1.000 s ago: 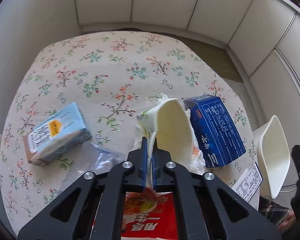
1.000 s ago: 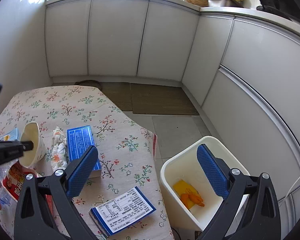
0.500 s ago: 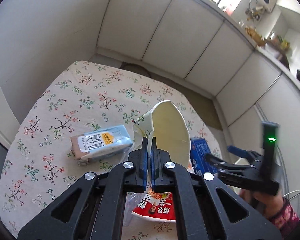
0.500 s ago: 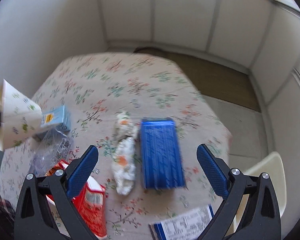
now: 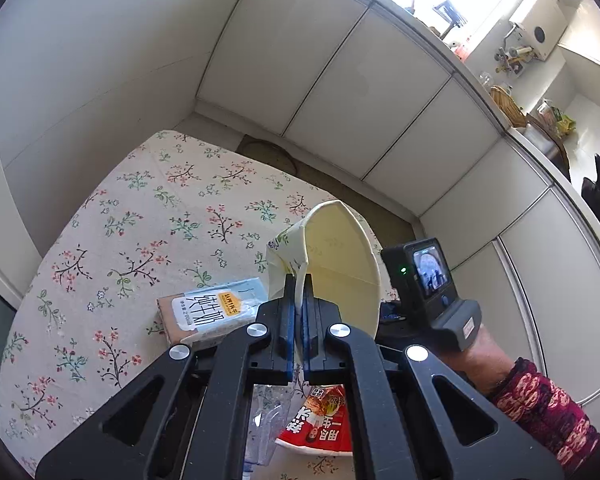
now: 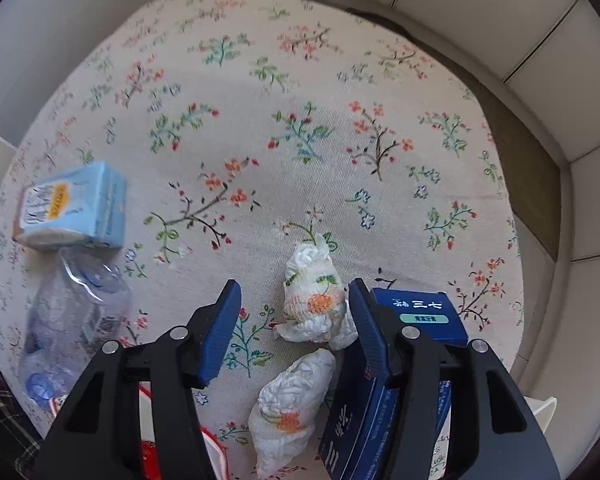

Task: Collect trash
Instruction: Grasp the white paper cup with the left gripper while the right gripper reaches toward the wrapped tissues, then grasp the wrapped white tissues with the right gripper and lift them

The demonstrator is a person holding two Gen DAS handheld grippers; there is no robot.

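Observation:
My left gripper [image 5: 298, 292] is shut on the rim of a pale paper cup [image 5: 332, 264] and holds it tilted, well above the floral tablecloth [image 5: 140, 240]. My right gripper [image 6: 294, 320] is open, low over the table, with a crumpled printed tissue wad [image 6: 314, 300] between its fingers. A second tissue wad [image 6: 290, 404] lies just nearer to me. A dark blue box [image 6: 404, 364] lies against the right finger. A light blue milk carton [image 6: 74, 206], also in the left wrist view [image 5: 208, 314], lies at the left.
A crushed clear plastic bottle [image 6: 72, 320] lies below the carton. A red noodle wrapper [image 5: 320, 420] lies under my left gripper. White cabinets [image 5: 380, 100] ring the table. The right hand's device [image 5: 428, 280] is close to the cup.
My left gripper has lifted the cup higher above the table. My right gripper has swung from the bin side down over the table and now straddles the tissue wad.

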